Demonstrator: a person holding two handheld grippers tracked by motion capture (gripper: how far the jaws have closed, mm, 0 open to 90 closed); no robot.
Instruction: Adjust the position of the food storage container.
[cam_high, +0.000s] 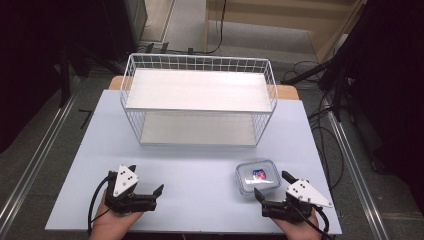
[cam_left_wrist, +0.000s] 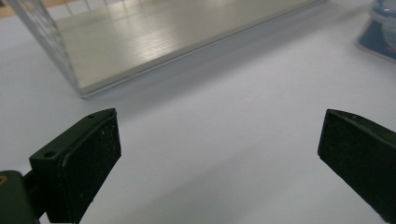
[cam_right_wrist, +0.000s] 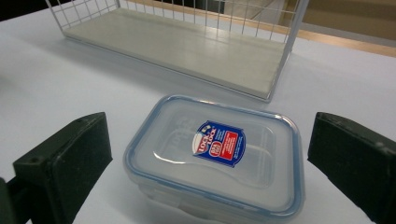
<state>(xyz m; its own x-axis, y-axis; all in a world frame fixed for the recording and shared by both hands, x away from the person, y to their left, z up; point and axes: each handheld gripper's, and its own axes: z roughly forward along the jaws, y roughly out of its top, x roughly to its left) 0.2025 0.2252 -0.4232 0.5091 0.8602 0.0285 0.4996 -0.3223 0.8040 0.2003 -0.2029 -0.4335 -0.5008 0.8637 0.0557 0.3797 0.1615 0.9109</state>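
A small clear plastic food box (cam_high: 258, 177) with a blue-rimmed lid and a red and blue label sits on the pale table, front right. In the right gripper view the box (cam_right_wrist: 217, 154) lies between and just ahead of the wide-apart jaws, untouched. My right gripper (cam_high: 273, 184) rests open on the table just behind the box. At the front left my left gripper (cam_high: 146, 179) rests open with bare table between its jaws; the box's edge (cam_left_wrist: 380, 32) shows at the far right of its view. A white two-tier wire shelf (cam_high: 197, 102) stands empty at the back.
The wire shelf's lower board (cam_left_wrist: 154, 37) lies just ahead of the left gripper. The table's front edge (cam_high: 190, 231) runs close under both hands. Cables (cam_high: 327, 130) trail on the floor to the right, and metal rails flank the table.
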